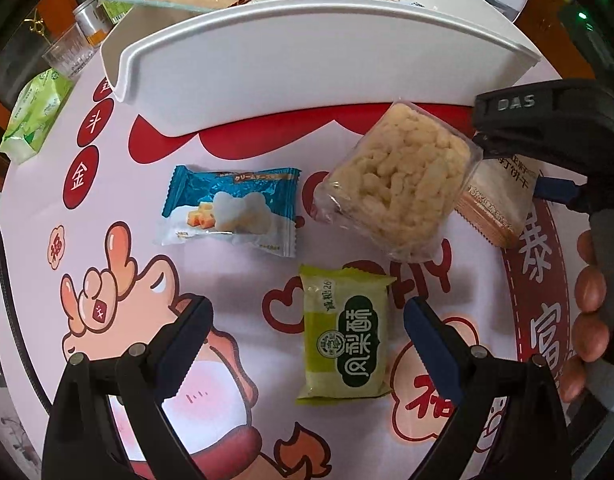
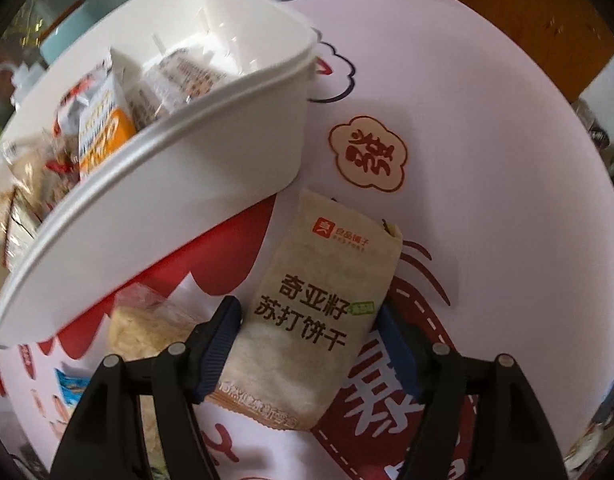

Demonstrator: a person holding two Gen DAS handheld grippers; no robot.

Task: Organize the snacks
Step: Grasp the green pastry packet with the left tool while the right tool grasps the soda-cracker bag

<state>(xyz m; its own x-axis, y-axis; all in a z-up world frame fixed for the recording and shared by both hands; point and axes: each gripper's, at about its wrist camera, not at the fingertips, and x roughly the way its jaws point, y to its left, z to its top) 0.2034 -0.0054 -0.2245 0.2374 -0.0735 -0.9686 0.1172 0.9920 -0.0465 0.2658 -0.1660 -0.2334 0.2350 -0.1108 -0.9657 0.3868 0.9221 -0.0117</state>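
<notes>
Right wrist: snack packets [image 2: 103, 120] in white bin [image 2: 211, 152]

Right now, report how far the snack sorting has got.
Done: several packets already lie in the white bin. In hand: the right gripper straddles the beige soda cracker packet, jaws open, not yet gripping. The left gripper, also open, hovers over the green pineapple cake packet. Left: the blue cheese snack packet and the clear-wrapped puffed rice cake.
</notes>
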